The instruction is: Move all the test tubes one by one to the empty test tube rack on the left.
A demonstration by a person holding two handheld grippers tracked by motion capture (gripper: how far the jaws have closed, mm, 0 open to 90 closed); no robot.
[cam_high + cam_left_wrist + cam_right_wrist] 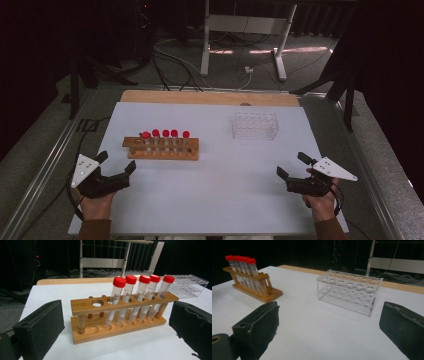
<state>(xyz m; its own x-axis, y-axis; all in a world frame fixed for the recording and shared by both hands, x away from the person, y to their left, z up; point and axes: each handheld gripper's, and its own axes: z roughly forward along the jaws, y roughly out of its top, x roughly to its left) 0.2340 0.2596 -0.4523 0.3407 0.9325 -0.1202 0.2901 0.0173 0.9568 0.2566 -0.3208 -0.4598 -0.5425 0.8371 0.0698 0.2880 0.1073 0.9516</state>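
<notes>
The white-covered table (210, 200) is noted first; a bare wooden strip is exposed along its far edge. On the left half, a wooden rack (161, 148) is stood, seen at close range in the left gripper view (120, 315). Five red-capped tubes (165, 136) are seated upright in one row of its holes, leaning slightly (140, 297); one large hole at the near end of that row is left unfilled. A clear plastic rack (255, 125), with no tubes seen in it, is placed well apart on the far right of the table and is faced by the right gripper view (349, 290).

The left gripper (116, 164) is held near the wooden rack's left end, jaws spread wide, nothing between the pads. The right gripper (293, 165) is held low at the right edge, jaws likewise spread and holding nothing, aimed toward the clear rack.

The step in hand is judged to be an approach, with no tube yet taken. A transfer of tubes to the clear rack is presumed. The next move is judged to call for the left gripper to be lined up on one tube below its cap, clear of its neighbours, before closing.
</notes>
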